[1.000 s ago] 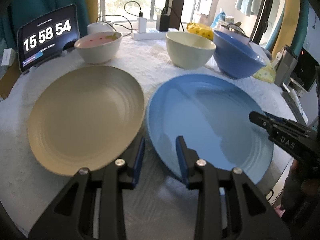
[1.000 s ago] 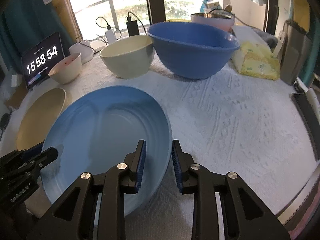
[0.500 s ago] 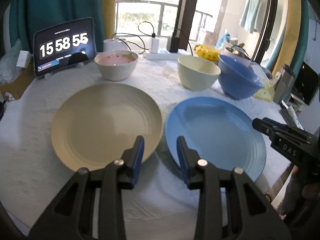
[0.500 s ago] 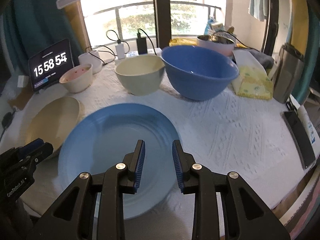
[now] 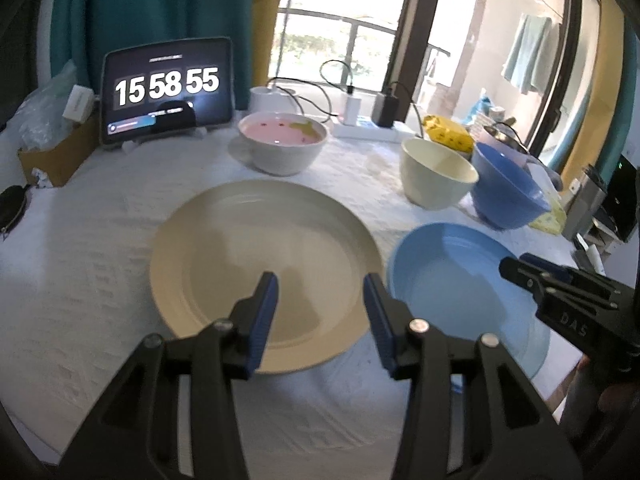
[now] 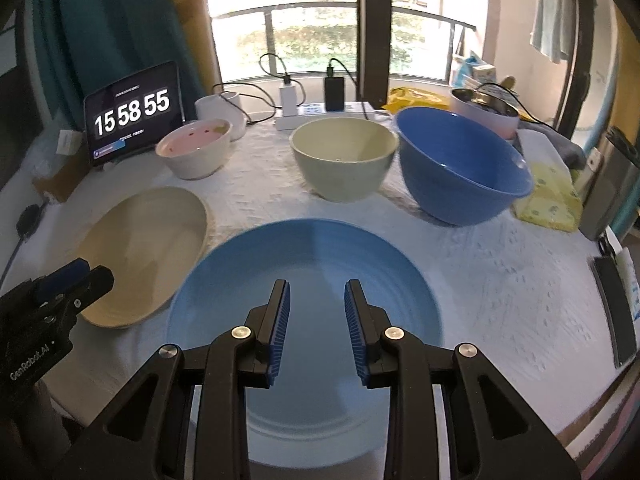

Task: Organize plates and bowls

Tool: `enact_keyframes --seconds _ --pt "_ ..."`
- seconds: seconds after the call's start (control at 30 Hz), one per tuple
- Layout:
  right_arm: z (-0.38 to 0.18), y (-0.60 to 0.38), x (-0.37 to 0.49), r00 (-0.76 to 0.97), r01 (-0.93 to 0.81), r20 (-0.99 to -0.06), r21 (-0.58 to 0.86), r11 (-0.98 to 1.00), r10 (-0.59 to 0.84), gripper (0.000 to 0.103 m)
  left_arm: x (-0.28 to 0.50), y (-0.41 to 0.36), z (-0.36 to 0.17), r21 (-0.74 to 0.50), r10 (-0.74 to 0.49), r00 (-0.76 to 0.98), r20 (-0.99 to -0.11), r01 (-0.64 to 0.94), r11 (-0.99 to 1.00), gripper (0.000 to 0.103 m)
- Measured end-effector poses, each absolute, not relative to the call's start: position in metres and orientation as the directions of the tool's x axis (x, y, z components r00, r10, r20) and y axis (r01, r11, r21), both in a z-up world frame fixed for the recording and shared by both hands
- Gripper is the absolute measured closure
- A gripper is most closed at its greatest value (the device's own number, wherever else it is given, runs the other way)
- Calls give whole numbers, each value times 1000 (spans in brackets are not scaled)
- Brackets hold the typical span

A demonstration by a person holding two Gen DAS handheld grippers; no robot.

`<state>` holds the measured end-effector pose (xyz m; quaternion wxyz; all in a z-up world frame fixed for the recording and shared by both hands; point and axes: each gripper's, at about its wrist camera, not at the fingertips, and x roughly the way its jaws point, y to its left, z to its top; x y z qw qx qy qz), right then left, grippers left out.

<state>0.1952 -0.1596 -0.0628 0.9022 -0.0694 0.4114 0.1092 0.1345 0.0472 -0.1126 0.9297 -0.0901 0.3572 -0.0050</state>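
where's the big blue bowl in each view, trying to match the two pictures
Left wrist view: the deep blue bowl sits at the right edge of the table, behind the flat blue plate.
Right wrist view: the same bowl is upper right of centre, large, beyond the blue plate.
Shared landmark: the cream bowl stands just left of it in both.

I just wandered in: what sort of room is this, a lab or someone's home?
Most likely a home: a cloth-covered table set with plates and bowls, such as the blue bowl, beside a balcony window with teal curtains.
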Motion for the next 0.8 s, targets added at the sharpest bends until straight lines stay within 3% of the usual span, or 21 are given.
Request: enact_keyframes --seconds 0.8 --pt "-82 -77 227 574 -375 -797 -51 926 188 73 148 126 -128 -167 40 733 -679 -209 964 57"
